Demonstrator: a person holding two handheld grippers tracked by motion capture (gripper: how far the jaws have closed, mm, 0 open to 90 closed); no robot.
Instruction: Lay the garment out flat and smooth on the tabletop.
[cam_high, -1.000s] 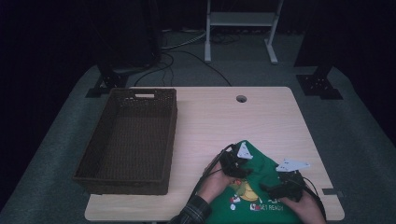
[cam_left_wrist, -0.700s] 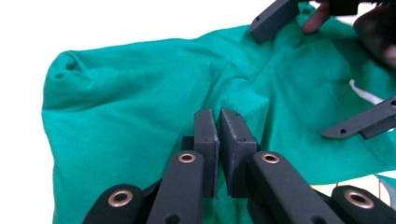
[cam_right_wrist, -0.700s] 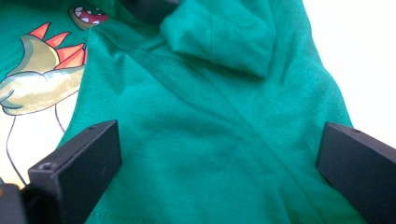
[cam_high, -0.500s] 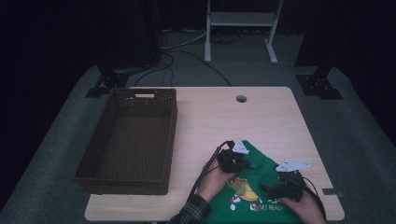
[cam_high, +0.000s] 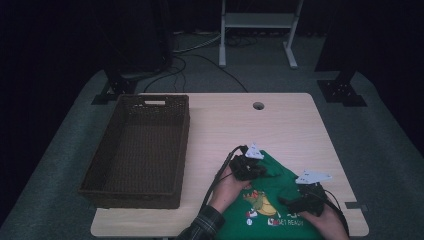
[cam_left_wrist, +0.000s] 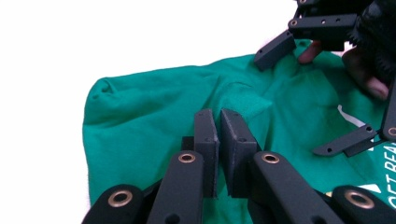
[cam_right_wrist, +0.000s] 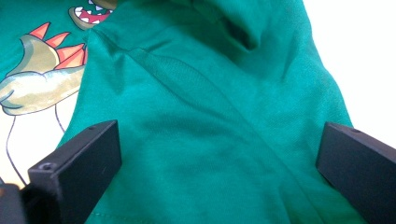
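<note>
Green shirt with cartoon print, partial lettering "READY", left tongs pinching fabric

Your T-shirt is bright green, printed near its middle with a cartoon creature in yellow-tan with orange spikes, a red mouth and white lettering. Your grippers' jaws are matte black. The woven basket at left is dark brown; the table is pale wood.

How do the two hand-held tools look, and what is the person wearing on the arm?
Both tools are black, each with two flat rectangular jaws on arms with brass-coloured rivets. The left tool and right tool each carry a grey three-cornered plate and a black cable. The left forearm has a dark plaid sleeve.
</note>
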